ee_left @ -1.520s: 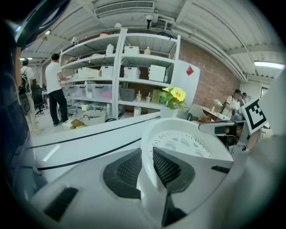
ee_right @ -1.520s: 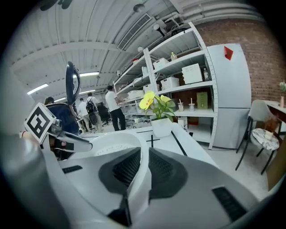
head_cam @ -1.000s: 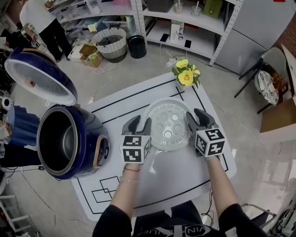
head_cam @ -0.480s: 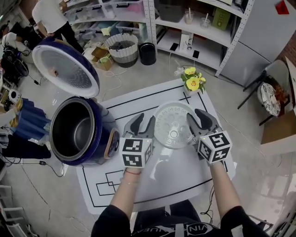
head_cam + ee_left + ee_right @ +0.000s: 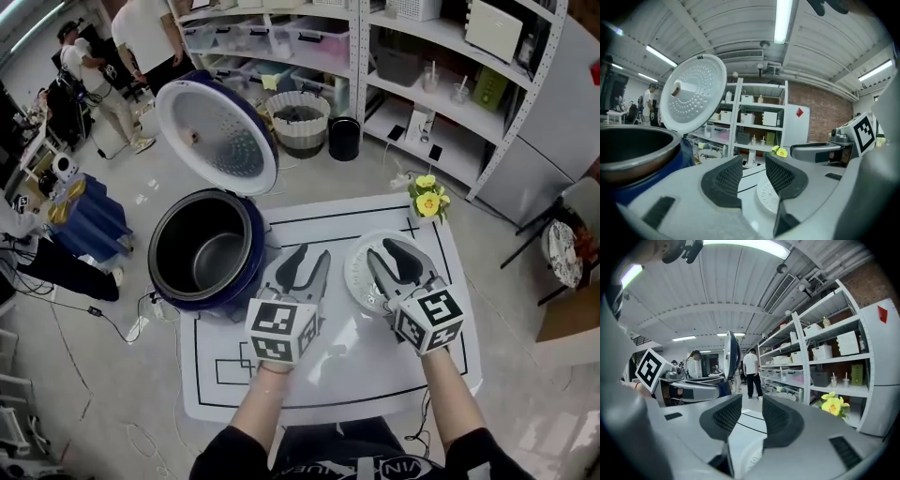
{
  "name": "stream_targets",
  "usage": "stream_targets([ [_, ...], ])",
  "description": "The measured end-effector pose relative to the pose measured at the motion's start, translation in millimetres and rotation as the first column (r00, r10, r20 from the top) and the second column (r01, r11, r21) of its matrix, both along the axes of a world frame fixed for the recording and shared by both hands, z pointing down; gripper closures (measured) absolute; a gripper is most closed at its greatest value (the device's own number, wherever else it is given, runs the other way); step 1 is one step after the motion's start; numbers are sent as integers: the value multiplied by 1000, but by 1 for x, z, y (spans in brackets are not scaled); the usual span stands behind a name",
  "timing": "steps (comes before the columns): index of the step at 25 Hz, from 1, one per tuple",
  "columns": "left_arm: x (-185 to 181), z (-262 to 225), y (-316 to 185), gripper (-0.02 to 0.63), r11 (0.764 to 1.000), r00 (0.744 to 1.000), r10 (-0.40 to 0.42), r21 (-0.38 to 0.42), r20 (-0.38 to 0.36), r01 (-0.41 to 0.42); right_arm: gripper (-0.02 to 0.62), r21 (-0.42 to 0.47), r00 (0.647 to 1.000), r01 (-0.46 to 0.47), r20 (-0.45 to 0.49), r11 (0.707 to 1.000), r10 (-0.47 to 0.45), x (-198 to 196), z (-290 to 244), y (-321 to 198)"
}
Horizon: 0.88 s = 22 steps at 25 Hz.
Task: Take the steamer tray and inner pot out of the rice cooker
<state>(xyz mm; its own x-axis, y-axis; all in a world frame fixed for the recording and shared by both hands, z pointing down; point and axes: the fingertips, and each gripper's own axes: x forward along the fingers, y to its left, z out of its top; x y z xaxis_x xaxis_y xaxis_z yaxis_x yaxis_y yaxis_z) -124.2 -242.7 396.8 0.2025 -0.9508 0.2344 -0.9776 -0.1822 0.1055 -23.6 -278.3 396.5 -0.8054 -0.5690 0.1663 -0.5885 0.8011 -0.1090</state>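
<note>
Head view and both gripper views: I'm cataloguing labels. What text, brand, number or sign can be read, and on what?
No words or numbers are legible anywhere.
Marker cubes: square code patterns, no letters.
Red diamond sign on the fridge: nothing readable on it.

The white table (image 5: 347, 375), marked with black lines, stands on a grey floor (image 5: 103, 394). Beyond the table's far edge runs a white shelving unit (image 5: 441, 66) loaded with bins and boxes. Between the table and those shelves sit a woven basket (image 5: 300, 117) and a black bin (image 5: 344, 139). Right of the table are a tall white cabinet (image 5: 553, 141), a small round side table (image 5: 565, 255) and a cardboard box (image 5: 572, 323). Past the table's far right rises a brick wall (image 5: 825, 115). Strip lights (image 5: 783, 21) run along a ribbed white ceiling (image 5: 740, 28) above the table.
</note>
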Motion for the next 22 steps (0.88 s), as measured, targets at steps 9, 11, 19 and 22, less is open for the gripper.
stream_targets([
  [9, -57, -41, 48, 472, 989, 990, -114, 90, -80, 121, 466, 24, 987, 154, 30, 988, -155, -73, -22, 27],
  [11, -65, -50, 59, 471, 985, 989, -123, 112, -85, 132, 466, 25, 982, 183, 43, 983, -184, -89, -27, 32],
  [19, -116, -77, 106, 472, 963, 972, -201, 158, -118, 219, 466, 22, 956, 279, 91, 960, -280, -148, -45, 56],
  [22, -139, -84, 123, 472, 948, 960, -254, 167, -117, 271, 466, 5, 946, 306, 115, 952, -304, -167, -50, 62],
])
